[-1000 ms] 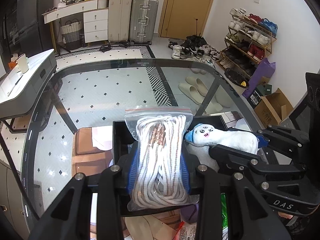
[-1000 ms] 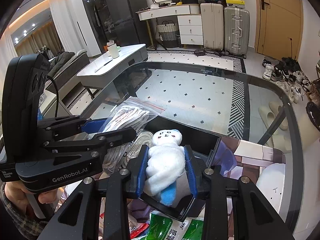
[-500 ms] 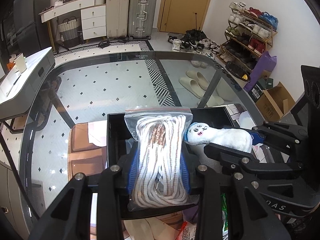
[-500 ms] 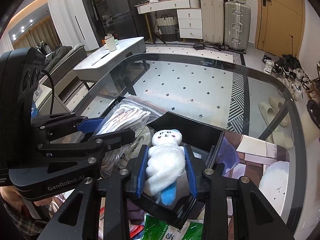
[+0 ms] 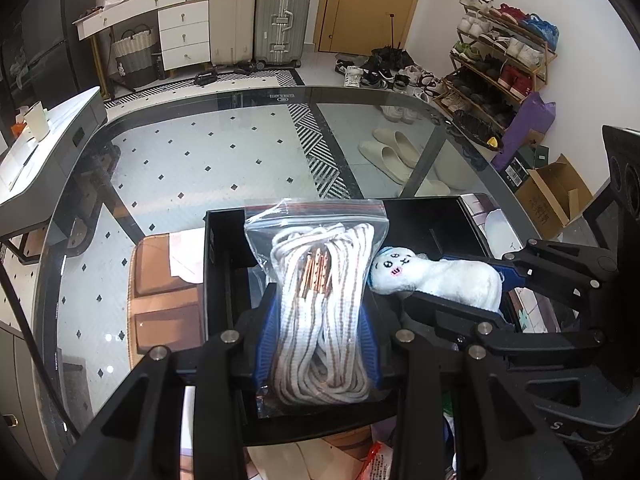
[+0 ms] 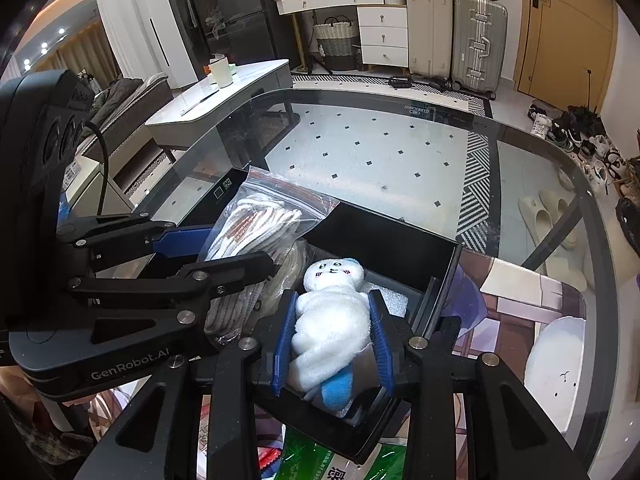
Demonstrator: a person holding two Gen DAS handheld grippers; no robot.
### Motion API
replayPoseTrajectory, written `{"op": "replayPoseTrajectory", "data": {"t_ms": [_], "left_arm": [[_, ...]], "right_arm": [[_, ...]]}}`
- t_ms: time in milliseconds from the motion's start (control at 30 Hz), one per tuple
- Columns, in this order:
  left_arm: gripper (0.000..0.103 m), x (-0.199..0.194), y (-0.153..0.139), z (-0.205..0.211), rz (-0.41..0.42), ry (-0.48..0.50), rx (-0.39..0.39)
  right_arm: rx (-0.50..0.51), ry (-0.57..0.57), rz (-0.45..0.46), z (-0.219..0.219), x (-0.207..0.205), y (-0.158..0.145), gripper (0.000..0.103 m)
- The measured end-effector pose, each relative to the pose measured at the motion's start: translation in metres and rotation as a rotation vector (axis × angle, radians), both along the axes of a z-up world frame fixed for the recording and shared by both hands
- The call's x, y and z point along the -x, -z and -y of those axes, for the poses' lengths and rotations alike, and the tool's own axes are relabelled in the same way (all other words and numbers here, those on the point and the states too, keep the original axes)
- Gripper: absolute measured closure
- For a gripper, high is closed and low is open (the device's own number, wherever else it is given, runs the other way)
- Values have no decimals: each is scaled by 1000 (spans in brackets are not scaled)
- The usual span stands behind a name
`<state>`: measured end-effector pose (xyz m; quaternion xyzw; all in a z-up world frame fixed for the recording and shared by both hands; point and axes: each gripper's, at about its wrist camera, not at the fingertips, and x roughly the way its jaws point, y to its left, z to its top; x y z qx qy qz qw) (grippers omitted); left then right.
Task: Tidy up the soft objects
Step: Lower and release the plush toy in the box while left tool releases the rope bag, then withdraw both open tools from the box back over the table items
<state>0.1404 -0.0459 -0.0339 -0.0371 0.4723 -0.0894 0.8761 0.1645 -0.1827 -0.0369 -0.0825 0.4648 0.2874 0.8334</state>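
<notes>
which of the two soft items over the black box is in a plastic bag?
The coil of white cord, sealed in a clear zip bag and held by the left claw. The white plush toy in the right claw is bare.

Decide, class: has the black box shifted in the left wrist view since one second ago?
Yes. The black box now shows more of its far wall and sits further from the glass table's far rim, so the left gripper moved.

A glass tabletop (image 5: 224, 148) with a dark rounded border carries an open black box (image 5: 424, 216) near its front edge. A brown leather-like pad (image 5: 160, 312) lies just left of the box, a white paper (image 5: 184, 252) on it. Right of the box lie a printed mat (image 6: 516, 300) and a white plate (image 6: 556, 368). Green packets (image 6: 320, 464) lie in front.
</notes>
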Motion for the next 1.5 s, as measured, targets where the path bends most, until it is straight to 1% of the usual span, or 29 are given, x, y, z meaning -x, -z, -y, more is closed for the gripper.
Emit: {"op": "replayPoseTrajectory", "data": {"t_ms": [100,200,300,333,367,433,500,567,667,767,800,833,867,1000,1067,1133,1233,1300,1367,1500], "left_arm": [[68,0,1,-1,-2,2,-7],[65,1,-1,-2,2,1,-15],[57,2,-3,-4,3,-10,-21],[52,2,-4,-5,7,-15,-23],[50,3,-6,-7,12,-15,-17],[48,4,-8,-9,15,-16,-5],[42,5,-11,-11,25,-26,-10],[36,6,-14,-11,33,-26,-7],[33,8,-16,-13,47,-20,-13],[31,10,-18,-12,57,-13,-28],[31,10,-19,-12,58,-12,-26],[29,11,-20,-13,60,-11,-23],[25,13,-22,-13,66,-14,-27],[19,20,-28,-15,90,-21,-30],[13,21,-30,-19,98,-27,-31],[13,22,-30,-21,95,-25,-23],[12,25,-30,-21,97,-17,-30],[10,27,-31,-19,97,-11,-38],[5,30,-31,-20,100,-13,-39],[4,35,-35,-23,115,-19,-22]], "right_arm": [[6,-3,0,-1,-1,-1,68],[-2,-2,-5,0,-1,-1,66],[-8,4,-9,1,-2,-2,65],[-14,5,-9,3,-2,-2,65],[-19,7,-9,4,-2,-3,64],[-29,12,1,6,-2,-7,58],[-33,24,14,9,-1,-11,52],[-50,27,10,13,-1,-13,51],[-53,26,16,15,1,-17,47],[-62,22,21,16,5,-22,36],[-57,22,31,17,8,-24,29],[-56,22,43,17,10,-26,25],[-58,21,47,18,11,-27,24],[-68,22,49,22,16,-31,18],[-72,20,50,23,19,-32,16],[-75,18,51,24,22,-33,12],[-68,13,53,24,25,-34,9],[-61,13,50,24,27,-33,8],[-57,19,48,26,29,-33,7],[-64,22,55,29,33,-36,6]]}}
